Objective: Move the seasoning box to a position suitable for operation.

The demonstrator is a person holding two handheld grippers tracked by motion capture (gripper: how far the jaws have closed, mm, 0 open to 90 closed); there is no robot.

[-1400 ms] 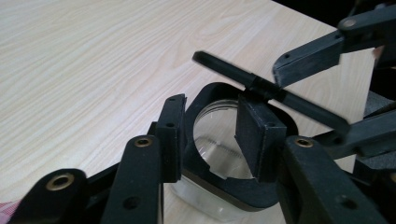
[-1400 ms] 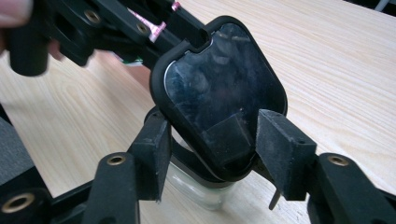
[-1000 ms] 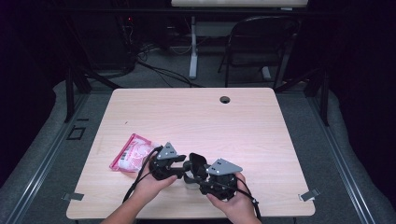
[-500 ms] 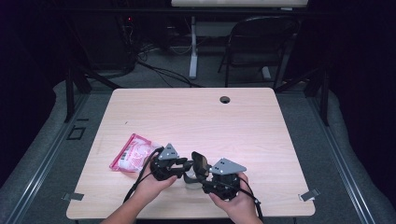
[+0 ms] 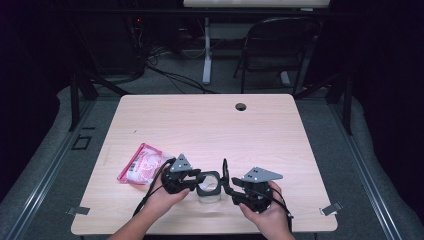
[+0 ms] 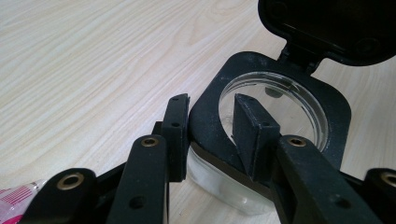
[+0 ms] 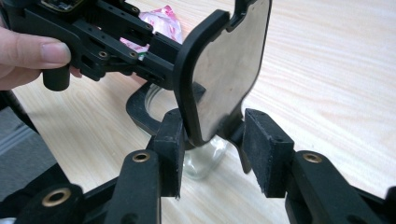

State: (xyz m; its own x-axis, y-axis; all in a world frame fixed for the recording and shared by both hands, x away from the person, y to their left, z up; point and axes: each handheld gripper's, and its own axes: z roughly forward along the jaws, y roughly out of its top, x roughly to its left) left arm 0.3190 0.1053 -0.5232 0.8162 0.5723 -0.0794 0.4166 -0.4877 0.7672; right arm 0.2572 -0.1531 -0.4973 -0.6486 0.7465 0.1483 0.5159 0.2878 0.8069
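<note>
Left gripper view has your left gripper (image 6: pixel 212 135) clamped on the black rim of the clear jar (image 6: pixel 261 116), one jaw outside, one inside. Your right gripper (image 7: pixel 212 140) has been closing; its jaws straddle the raised lid (image 7: pixel 224 65), one touching. Farther off lies a pink packet (image 5: pixel 142 164) on the table (image 5: pixel 210 125)

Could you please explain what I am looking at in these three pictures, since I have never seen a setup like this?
A person at a wooden table holds a hand-held two-jaw gripper in each hand. One picture comes from a camera above; the other two from cameras riding on each gripper.

The left gripper clamps the black rim of a clear glass jar. The right gripper straddles the jar's raised hinged lid; its jaws have just been closing, one touching the lid, the other apart. A pink packet lies beside them.
</note>
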